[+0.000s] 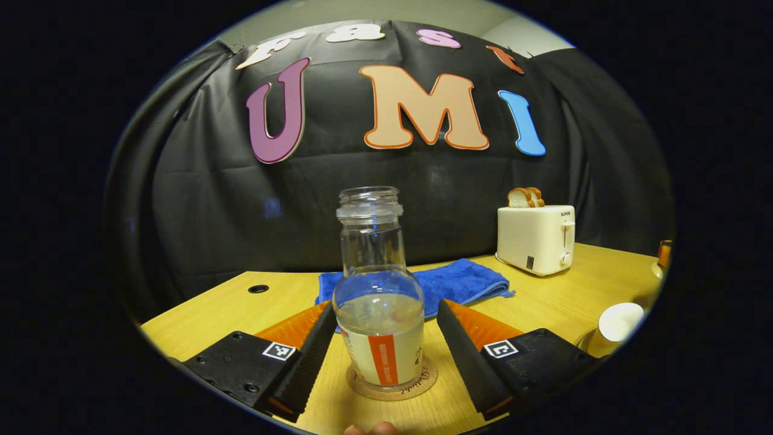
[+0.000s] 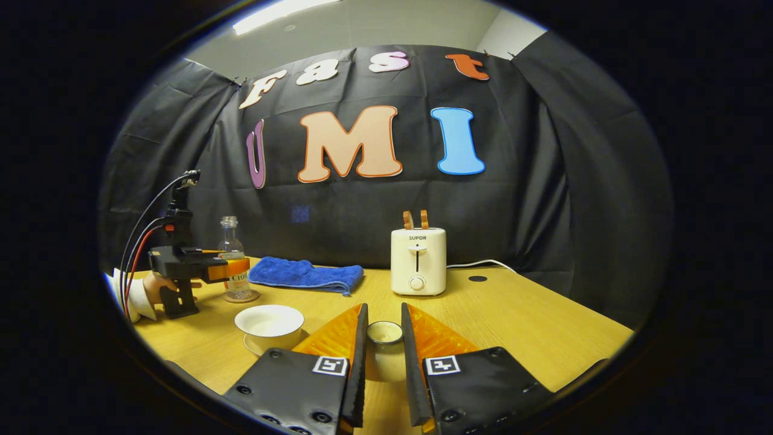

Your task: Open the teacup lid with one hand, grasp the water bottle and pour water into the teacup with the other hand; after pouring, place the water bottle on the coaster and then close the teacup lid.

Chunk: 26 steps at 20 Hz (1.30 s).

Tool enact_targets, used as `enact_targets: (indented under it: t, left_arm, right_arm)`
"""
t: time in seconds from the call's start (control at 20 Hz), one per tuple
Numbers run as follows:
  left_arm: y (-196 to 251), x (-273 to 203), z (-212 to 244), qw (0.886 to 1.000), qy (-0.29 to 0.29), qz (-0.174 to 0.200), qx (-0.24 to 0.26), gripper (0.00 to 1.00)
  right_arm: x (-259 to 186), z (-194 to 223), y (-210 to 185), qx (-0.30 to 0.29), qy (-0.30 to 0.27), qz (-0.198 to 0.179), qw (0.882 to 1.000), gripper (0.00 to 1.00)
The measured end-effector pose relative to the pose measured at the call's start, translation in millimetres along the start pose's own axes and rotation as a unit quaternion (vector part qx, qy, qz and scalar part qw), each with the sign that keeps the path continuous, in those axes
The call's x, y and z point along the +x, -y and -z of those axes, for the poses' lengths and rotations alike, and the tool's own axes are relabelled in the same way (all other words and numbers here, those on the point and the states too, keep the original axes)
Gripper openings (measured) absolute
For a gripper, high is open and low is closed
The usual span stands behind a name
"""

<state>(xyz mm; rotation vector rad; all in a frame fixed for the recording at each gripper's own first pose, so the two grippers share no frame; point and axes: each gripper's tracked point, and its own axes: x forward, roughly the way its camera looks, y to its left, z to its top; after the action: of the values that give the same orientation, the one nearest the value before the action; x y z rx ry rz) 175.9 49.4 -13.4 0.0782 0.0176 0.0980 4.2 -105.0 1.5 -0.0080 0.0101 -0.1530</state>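
The bottle (image 1: 379, 290) is seen standing upright on the coaster (image 1: 392, 386), its long axis vertical and its uncapped mouth pointing straight up. It is partly filled with water. The left gripper (image 1: 385, 350) is spread open, one finger on each side of the bottle's lower body, with a visible gap on both sides; the bottle is not gripped.

In the right gripper view, the right gripper (image 2: 384, 344) is closed on the lid (image 2: 384, 332), which is held knob-down with its hollow side up, above the table (image 2: 513, 314). The cup (image 2: 269, 321) stands uncovered on its saucer near the bottle, and appears to hold water, so the pouring is judged to be complete.

Risks from this point:
- If the left gripper is withdrawn off-line, a finger may catch the bottle. The bottle is tall and narrow-necked, so it could be tipped and water spilled from the open mouth.
- The lid must be turned over and centred before it is released. A tilted or offset placement could let it slide off the rim or chip the cup.
- The lid's path passes close to the left gripper; a collision is possible if both are moved together.
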Motion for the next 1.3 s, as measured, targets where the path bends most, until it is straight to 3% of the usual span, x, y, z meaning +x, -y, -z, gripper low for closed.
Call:
enact_targets:
  t: [0.7,1.3]
  left_arm:
    - [-17,-103,-3,0.999,0.018,-0.017,-0.022,0.96]
    - [-29,-111,-2,0.998,0.016,-0.052,-0.023,0.96]
  right_arm:
    - [18,3,-86,0.004,-0.005,-0.113,0.994,0.32]
    - [46,8,-150,0.005,-0.017,-0.177,0.984,0.33]
